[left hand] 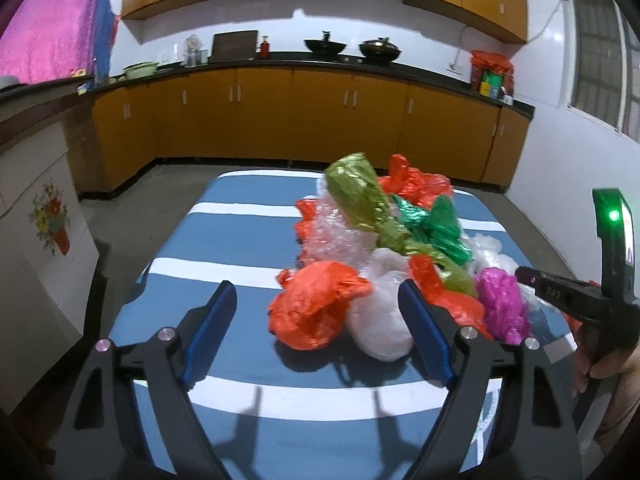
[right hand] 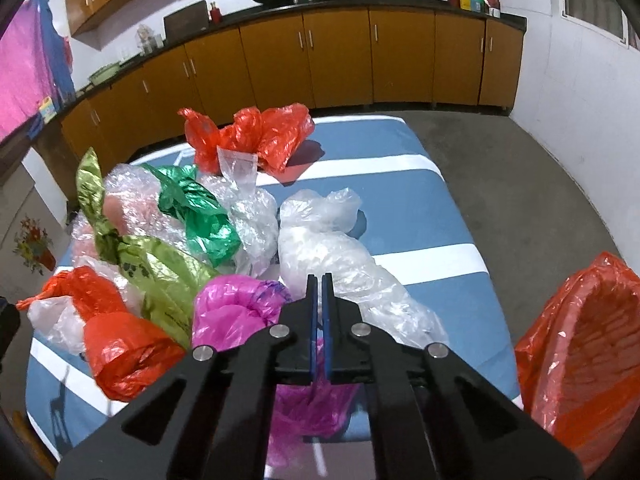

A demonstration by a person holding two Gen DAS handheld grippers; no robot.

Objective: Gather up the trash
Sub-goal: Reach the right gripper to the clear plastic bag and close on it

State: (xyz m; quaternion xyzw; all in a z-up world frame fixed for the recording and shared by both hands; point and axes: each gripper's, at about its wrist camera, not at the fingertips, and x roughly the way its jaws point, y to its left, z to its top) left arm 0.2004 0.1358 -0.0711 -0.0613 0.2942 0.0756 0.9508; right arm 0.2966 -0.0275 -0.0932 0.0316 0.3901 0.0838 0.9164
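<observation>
Risk: right tool (right hand: 320,280), pinching only thin pink bag (right hand: 236,308) film (left tool (left hand: 316,304) spread), could slip and drop it at the tabletop (right hand: 420,200) near edge.

**Hidden and cut off**

Pink bag (right hand: 236,308): lower part hidden behind right hand-held gripper (right hand: 320,280). Orange-lined bin (right hand: 580,360), right of the pink bag, cut by frame edge. Striped worktop (left hand: 248,240): near end hidden beneath left hand-held gripper (left hand: 316,300).

blue-and-white striped table cover (left hand: 240,240), behind it orange base cabinets (left hand: 320,120) under black countertop (left hand: 420,70), two dark woks (left hand: 324,48) on countertop, green basin (left hand: 140,69) at countertop's left, pink cloth (left hand: 52,32) far left, window (left hand: 596,64) right of countertop
</observation>
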